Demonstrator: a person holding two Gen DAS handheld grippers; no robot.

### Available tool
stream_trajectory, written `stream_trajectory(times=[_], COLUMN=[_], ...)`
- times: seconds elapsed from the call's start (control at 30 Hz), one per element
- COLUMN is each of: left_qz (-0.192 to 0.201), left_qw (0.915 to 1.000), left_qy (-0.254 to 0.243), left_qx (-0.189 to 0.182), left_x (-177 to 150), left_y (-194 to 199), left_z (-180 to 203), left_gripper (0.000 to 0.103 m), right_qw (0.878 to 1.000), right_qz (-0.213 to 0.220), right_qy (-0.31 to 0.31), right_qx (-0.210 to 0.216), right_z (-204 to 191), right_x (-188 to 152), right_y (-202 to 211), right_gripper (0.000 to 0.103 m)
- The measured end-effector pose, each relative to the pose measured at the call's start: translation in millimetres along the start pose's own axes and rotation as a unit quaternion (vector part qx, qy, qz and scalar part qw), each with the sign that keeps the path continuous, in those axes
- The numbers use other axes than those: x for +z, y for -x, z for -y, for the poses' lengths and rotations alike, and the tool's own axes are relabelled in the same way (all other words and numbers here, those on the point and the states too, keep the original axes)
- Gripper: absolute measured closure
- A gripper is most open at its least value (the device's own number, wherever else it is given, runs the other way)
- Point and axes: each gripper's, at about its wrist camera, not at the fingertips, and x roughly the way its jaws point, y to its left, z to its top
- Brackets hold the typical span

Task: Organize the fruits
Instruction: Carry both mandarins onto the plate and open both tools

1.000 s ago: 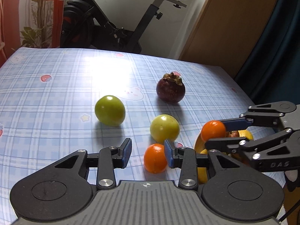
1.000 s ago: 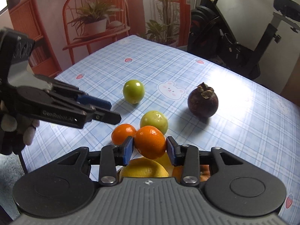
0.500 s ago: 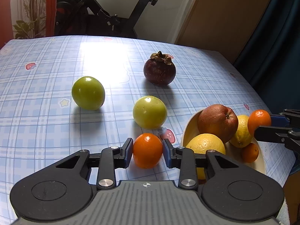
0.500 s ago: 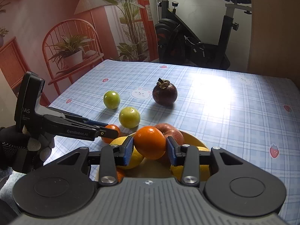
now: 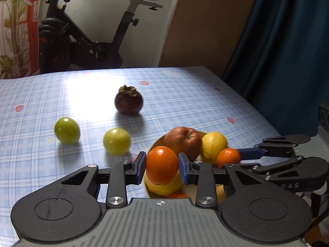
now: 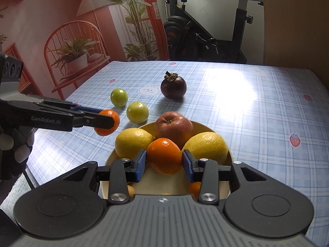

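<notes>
A: Our left gripper (image 5: 162, 167) pinches one orange (image 5: 162, 165) just beside the bowl (image 6: 205, 128); our right gripper (image 6: 164, 163) clamps another orange (image 6: 164, 156) above the bowl.

B: We'd judge them light, firm, slick-skinned: grip across the widest middle.

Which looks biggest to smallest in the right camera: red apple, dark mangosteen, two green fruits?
1. Red apple.
2. Mangosteen, though farther off.
3. Green fruits: alike; the nearer only seems larger.

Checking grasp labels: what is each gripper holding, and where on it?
Left gripper holds an orange, pads on its opposite sides. Right gripper holds another orange the same way, over the bowl.
</notes>
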Motion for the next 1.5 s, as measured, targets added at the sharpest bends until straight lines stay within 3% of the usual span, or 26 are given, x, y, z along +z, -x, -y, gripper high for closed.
stream_trajectory(times=[0.33,0.67,0.97,1.27,1.5], left_qz=[-0.033,-0.092,-0.108,-0.096,-0.054], left_qw=[0.9979,0.9927,0.9906,0.9922,0.9970], left_qy=[-0.031,-0.057,-0.060,-0.045,-0.010], left_qx=[-0.046,-0.054,-0.059,-0.066,-0.054], left_x=[-18,-46,-53,-51,-45], left_y=[-26,-54,-57,-50,-27], left_z=[47,65,67,61,44], left_gripper=[0.067,0.067,0.067,0.066,0.066], right_qw=[0.999,0.999,0.999,0.999,0.999], right_qz=[-0.018,-0.015,-0.016,-0.013,0.001], right_qy=[-0.016,-0.043,-0.049,-0.046,-0.041], right_qx=[-0.024,-0.023,-0.019,-0.021,-0.026], right_z=[15,29,29,28,26], right_x=[-33,-41,-41,-37,-32], right_y=[18,17,14,17,24], right_gripper=[0.062,0.062,0.062,0.060,0.060])
